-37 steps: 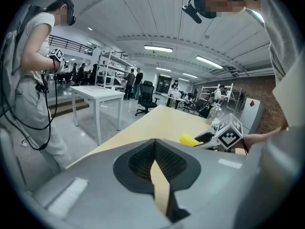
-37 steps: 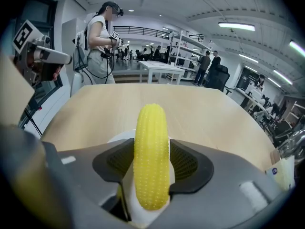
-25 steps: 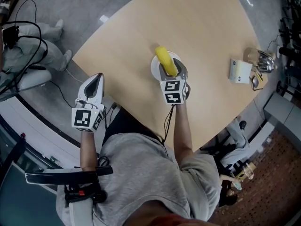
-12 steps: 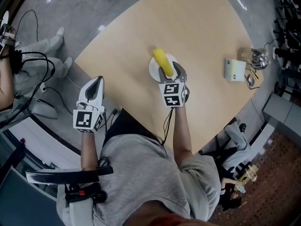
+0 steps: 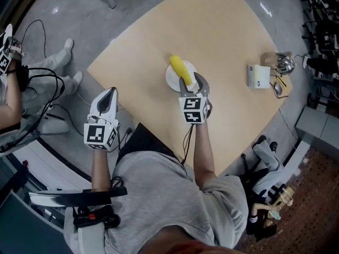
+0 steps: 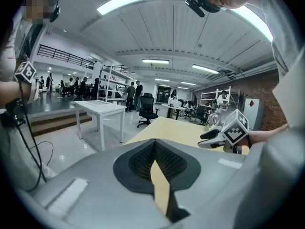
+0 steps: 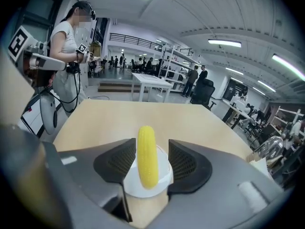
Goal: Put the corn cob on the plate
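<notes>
Alignment is deciding things: the yellow corn cob (image 5: 180, 70) is lying on the small round white plate (image 5: 172, 81) near the tan worktop's (image 5: 222, 36) near edge, lengthwise along the aim of the right hand-held gripper (image 5: 192, 81), whose jaws, just closing slightly, are standing wide either side of it, not pressing.

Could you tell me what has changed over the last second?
The right gripper has lifted back from the corn cob; its fingers, just closing slightly, stand open with it between them, untouched. The corn cob stays on the plate; the left gripper stays shut.
</notes>
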`<action>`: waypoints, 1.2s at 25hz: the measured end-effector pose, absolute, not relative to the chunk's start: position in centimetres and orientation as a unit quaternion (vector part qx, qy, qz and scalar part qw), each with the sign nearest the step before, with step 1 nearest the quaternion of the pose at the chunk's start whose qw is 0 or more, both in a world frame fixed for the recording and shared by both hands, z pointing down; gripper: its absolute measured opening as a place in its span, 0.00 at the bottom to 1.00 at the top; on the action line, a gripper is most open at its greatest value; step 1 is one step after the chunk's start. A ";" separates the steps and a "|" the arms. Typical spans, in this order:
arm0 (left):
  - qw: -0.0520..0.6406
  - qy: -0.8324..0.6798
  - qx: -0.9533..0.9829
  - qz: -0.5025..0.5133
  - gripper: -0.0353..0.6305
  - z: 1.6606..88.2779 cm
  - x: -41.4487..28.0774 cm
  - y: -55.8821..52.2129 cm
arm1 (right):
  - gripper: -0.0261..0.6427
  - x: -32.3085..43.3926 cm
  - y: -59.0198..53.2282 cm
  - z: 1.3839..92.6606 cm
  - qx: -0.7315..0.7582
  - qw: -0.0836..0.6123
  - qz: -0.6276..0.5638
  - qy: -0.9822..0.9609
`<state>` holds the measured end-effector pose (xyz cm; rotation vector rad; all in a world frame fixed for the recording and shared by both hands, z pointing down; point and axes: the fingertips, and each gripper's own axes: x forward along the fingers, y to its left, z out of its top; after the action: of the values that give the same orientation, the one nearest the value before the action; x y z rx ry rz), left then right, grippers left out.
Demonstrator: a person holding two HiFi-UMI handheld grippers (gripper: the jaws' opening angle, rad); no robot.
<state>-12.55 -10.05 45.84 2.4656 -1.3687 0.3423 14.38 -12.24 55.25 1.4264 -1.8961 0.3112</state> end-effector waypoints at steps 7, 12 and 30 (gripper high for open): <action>0.135 -0.479 0.860 0.109 0.08 43.9 -12.6 -8.9 | 0.30 14.6 -11.0 51.9 0.581 0.322 0.106 -0.740; 0.117 -0.477 0.865 0.100 0.08 42.2 -12.8 -8.5 | 0.27 14.3 -10.3 49.5 0.597 0.278 0.099 -0.746; 0.044 -0.478 0.874 0.079 0.08 35.9 -14.6 -4.8 | 0.11 12.1 -5.3 41.0 0.632 0.169 0.048 -0.755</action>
<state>-14.59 -4.75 35.94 2.6708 -1.4597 0.2405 12.09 -5.31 41.01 1.7962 -2.1466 0.1375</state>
